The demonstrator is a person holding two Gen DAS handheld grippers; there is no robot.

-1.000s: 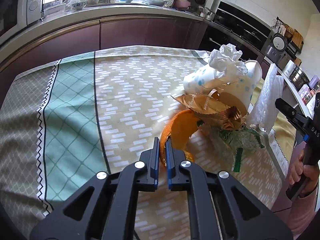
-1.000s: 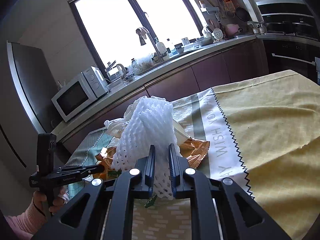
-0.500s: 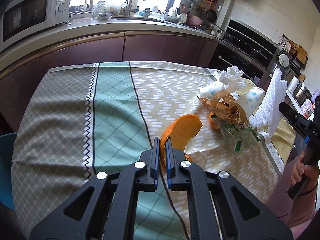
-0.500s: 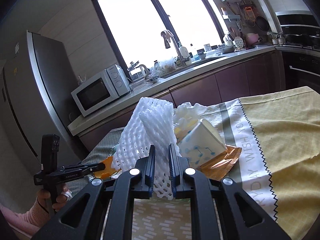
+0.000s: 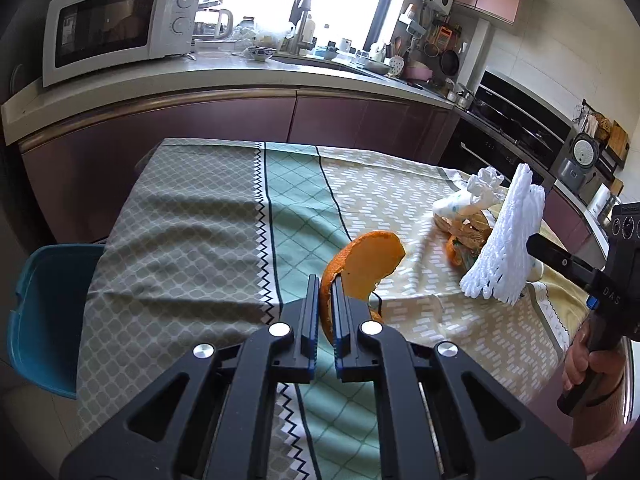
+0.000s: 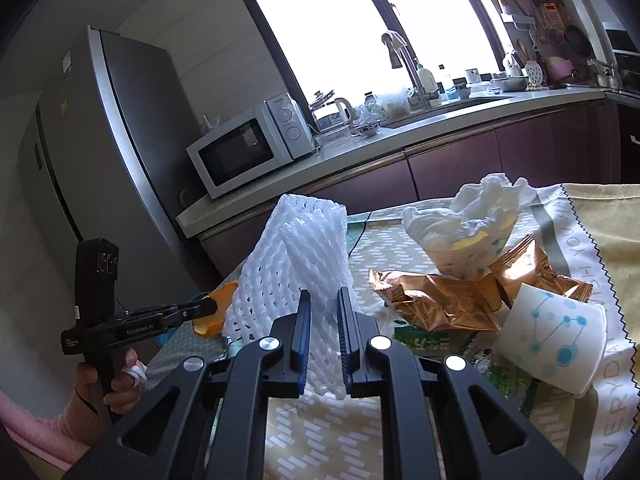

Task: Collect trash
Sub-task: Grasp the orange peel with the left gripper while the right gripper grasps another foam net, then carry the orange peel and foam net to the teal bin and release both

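Note:
My left gripper [image 5: 326, 286] is shut on an orange peel [image 5: 366, 266] and holds it above the tablecloth [image 5: 200, 240]. My right gripper [image 6: 324, 300] is shut on a white foam fruit net [image 6: 296, 264], lifted off the table; the net also shows in the left wrist view [image 5: 508, 248]. On the table lie a gold wrapper [image 6: 448, 296], a dotted paper cup [image 6: 556, 340] on its side, a second cup stuffed with crumpled tissue [image 6: 472, 216] and a green wrapper [image 6: 424, 340].
A blue bin [image 5: 44, 312] stands on the floor beyond the table's left edge. The kitchen counter with a microwave [image 5: 116, 28] runs behind the table. A fridge [image 6: 100, 152] stands at the left in the right wrist view.
Both grippers have pulled back and up from the trash pile, each carrying its item. The left one moved left with the peel, and the blue bin has come into view.

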